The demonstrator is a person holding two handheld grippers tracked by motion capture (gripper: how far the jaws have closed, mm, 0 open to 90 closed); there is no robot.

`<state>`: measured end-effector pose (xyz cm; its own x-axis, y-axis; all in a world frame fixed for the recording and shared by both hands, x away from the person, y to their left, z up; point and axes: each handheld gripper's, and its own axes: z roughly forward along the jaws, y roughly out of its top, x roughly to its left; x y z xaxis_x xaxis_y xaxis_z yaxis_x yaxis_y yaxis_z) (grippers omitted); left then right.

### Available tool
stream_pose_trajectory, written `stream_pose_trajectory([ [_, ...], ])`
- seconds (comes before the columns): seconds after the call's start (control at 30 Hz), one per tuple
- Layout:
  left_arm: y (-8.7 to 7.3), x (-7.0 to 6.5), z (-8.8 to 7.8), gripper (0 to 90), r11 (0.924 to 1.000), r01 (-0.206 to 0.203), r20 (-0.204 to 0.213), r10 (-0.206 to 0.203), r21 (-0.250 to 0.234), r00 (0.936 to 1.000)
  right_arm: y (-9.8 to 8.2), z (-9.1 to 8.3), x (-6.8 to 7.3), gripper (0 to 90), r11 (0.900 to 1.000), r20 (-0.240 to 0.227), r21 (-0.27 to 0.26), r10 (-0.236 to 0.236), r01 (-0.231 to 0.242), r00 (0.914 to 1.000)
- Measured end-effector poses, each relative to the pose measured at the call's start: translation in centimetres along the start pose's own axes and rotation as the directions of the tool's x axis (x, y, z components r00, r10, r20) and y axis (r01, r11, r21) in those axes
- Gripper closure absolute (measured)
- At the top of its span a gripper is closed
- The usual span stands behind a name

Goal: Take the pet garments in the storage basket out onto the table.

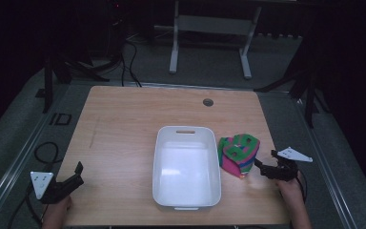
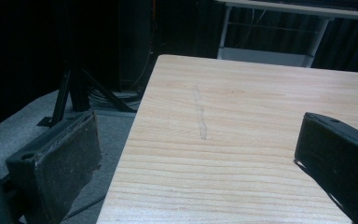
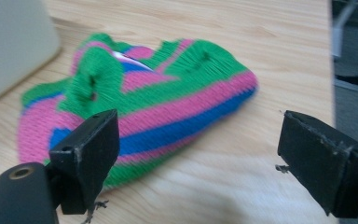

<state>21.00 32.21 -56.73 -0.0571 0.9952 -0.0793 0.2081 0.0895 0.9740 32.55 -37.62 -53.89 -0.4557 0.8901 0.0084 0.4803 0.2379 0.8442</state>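
Lying near the table's [image 1: 124, 114] right edge, just beside the white tub [image 1: 186, 167], is a striped knitted hat [image 1: 238, 153]. The right gripper [image 3: 198, 154] is hovering released at it. The left gripper [image 2: 196, 158] is waiting, jaws apart, at the near left corner.

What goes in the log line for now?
left gripper: open, idle | right gripper: open, at knitted cloth | white bin: empty

Grommet hole [image 1: 208, 102] in far table [image 1: 124, 119] edge; desk frame [image 1: 209, 38] beyond.
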Motion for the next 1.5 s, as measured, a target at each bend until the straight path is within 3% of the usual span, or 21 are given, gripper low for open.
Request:
stream_pose_trajectory([
  [0.1,0.0,0.0,0.0,0.9,1.0000,-0.001,-0.001,0.001,0.001,1.0000,-0.8,-0.4,-0.2,12.6,1.000,0.026,-0.009,0.025,-0.024,0.9994],
  [0.3,0.0,0.0,0.0,0.9,1.0000,0.000,0.000,0.000,0.001,1.0000,-2.2,-0.9,0.0,12.6,1.000,0.120,-0.001,0.025,-0.025,0.9925],
  [0.43,0.0,0.0,0.0,0.9,1.0000,-0.002,0.000,0.002,0.001,1.0000,-2.6,-1.7,0.2,12.6,0.999,0.173,-0.027,0.046,-0.042,0.9838],
  [0.57,0.0,0.0,0.0,0.9,1.0000,-0.002,0.000,0.002,0.001,1.0000,-3.2,-2.6,0.3,12.7,0.996,0.196,-0.067,0.073,-0.061,0.9779],
  [0.7,0.0,0.0,0.0,0.9,1.0000,-0.004,0.000,0.004,0.002,1.0000,-3.9,-3.3,0.0,12.7,0.990,0.234,-0.106,0.111,-0.088,0.9658],
  [0.8,0.0,-0.1,0.0,0.9,1.0000,-0.002,-0.001,0.002,0.002,1.0000,-4.3,-3.9,-0.3,12.8,0.981,0.235,-0.147,0.159,-0.127,0.9588],
  [0.9,0.0,-0.1,0.0,0.9,1.0000,-0.003,-0.002,0.003,0.001,1.0000,-4.6,-4.4,-0.4,13.0,0.975,0.260,-0.178,0.177,-0.133,0.9492],
  [0.97,0.0,-0.1,0.0,0.9,1.0000,-0.001,-0.001,0.001,0.001,1.0000,-4.8,-4.5,-0.4,13.0,0.974,0.301,-0.182,0.189,-0.138,0.9346],
  [1.03,0.0,-0.1,0.0,0.9,1.0000,-0.001,0.000,0.001,0.001,1.0000,-4.9,-4.5,-0.5,13.2,0.973,0.311,-0.179,0.197,-0.146,0.9296],
  [1.5,0.0,0.0,0.0,0.9,1.0000,0.002,0.001,-0.002,0.000,1.0000,-4.8,-4.4,-0.4,13.4,0.974,0.320,-0.175,0.193,-0.142,0.9278],
])
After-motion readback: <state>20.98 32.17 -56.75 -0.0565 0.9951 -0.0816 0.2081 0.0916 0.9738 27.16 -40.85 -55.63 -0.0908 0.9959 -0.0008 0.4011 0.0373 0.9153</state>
